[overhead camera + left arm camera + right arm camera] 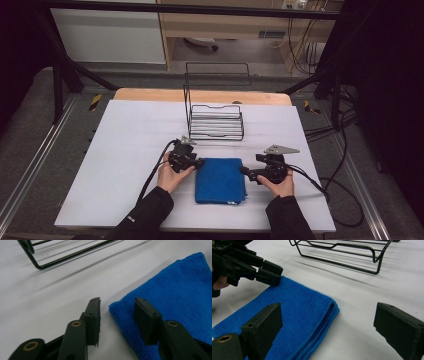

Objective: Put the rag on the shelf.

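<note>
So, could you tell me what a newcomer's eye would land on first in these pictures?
Most likely the folded blue towel, bright against the white table near the person's edge. A gripper sits at each side of it, the left gripper at its far-left corner and the right gripper at its right edge, both open. Behind it stands a black wire rack.

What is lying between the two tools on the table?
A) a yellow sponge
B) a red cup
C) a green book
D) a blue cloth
D: a folded blue cloth lies flat on the white table, with the left tool at its left edge and the right tool at its right edge.
</note>
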`<state>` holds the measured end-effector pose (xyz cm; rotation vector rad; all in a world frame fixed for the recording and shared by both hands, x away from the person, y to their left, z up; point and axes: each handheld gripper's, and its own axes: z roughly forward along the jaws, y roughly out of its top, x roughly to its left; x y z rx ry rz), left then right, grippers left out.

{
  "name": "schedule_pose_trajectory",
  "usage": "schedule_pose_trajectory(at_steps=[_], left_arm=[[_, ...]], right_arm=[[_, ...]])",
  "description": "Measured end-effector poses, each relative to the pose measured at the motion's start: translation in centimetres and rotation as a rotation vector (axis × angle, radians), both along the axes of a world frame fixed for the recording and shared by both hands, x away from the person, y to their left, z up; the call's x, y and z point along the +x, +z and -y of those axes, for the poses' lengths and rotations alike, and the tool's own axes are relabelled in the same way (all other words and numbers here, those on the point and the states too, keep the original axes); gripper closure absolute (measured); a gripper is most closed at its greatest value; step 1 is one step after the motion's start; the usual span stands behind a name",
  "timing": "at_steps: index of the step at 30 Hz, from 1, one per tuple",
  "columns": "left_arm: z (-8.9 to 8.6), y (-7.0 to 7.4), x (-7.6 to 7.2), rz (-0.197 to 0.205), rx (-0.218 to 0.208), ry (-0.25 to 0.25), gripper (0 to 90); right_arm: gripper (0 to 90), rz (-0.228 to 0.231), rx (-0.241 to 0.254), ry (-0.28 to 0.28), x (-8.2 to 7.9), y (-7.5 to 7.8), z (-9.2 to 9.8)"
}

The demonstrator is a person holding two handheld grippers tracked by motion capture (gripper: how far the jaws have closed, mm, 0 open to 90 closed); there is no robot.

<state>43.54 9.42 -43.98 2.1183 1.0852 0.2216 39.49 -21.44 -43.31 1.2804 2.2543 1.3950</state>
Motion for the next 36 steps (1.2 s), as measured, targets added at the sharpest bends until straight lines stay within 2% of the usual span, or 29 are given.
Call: schedule_pose_trajectory(at_steps=[4, 13, 15, 19, 21, 23, 26, 31, 34, 36], left_arm=[[0.5, -0.3, 0.1, -0.011, 0.006, -0.005, 62.8], [0.6, -0.4, 0.0, -0.026, 0.001, -0.010, 81.1], [0.6, -0.4, 0.1, -0.032, 0.004, -0.012, 82.7], [0.6, -0.4, 0.0, -0.025, 0.007, -0.017, 83.9], [0.7, -0.5, -0.1, -0.019, 0.009, -0.016, 84.3], [0.8, -0.5, -0.2, -0.007, 0.024, -0.026, 84.5], [0.9, -0.5, -0.3, 0.002, 0.026, -0.024, 84.5], [0.8, -0.6, -0.2, 0.001, 0.028, -0.033, 84.4], [0.8, -0.6, -0.2, 0.003, 0.029, -0.035, 84.5], [0.7, -0.6, -0.2, -0.001, 0.026, -0.036, 84.4]], right_arm=[[9.7, 0.003, -0.008, 0.000, 0.1, -0.1, 0.0], [11.8, 0.002, -0.048, -0.011, 0.8, 0.0, -1.0], [11.0, -0.004, -0.077, -0.006, 1.3, -0.2, -1.6], [12.1, -0.030, -0.072, -0.032, 1.9, -0.4, -2.4], [17.2, -0.037, -0.080, -0.036, 2.2, -0.7, -2.5], [26.7, -0.047, -0.098, -0.033, 2.5, -1.1, -2.7], [40.5, -0.063, -0.102, -0.027, 2.9, -1.4, -2.8], [51.5, -0.110, -0.128, -0.024, 3.2, -1.8, -2.9], [54.7, -0.111, -0.133, -0.022, 3.2, -2.0, -3.0], [62.3, -0.120, -0.126, -0.012, 3.2, -2.0, -3.1]])
